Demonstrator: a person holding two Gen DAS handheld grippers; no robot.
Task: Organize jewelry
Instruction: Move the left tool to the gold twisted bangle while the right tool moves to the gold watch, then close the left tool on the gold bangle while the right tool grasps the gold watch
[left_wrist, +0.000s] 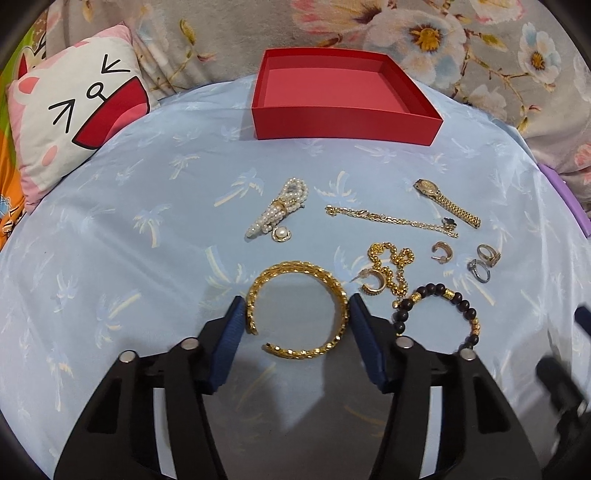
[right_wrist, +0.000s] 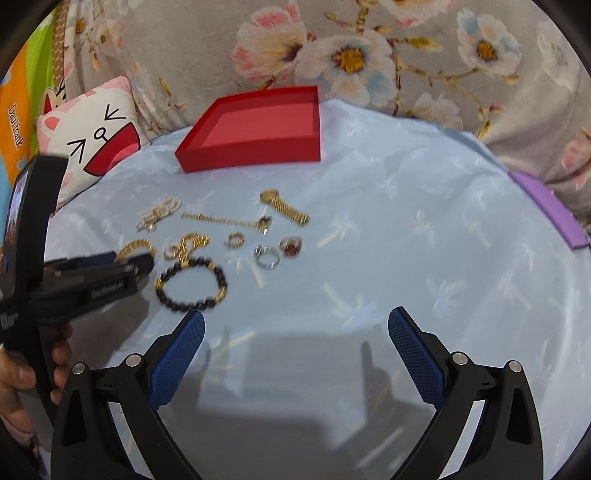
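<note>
The gold bangle (left_wrist: 297, 308) lies flat on the pale blue cloth (left_wrist: 129, 240) between the blue pads of the left gripper (left_wrist: 296, 308), which press its two sides: clenched on it. Just right of that gripper lies a dark bead bracelet (left_wrist: 439, 317); beyond it, earrings, rings, a chain, a watch (left_wrist: 445, 201), pearls (left_wrist: 277, 210). Farthest ahead sits the red box (left_wrist: 343, 122). The right gripper (right_wrist: 295, 328) hangs wide apart over bare cloth.

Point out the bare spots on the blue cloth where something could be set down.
Free: the cloth right of the rings, out to the purple strip; the band between the red box and the watch; the stretch left of the pearl piece toward the pillow. Crowded: around the gold bangle and bead bracelet.
</note>
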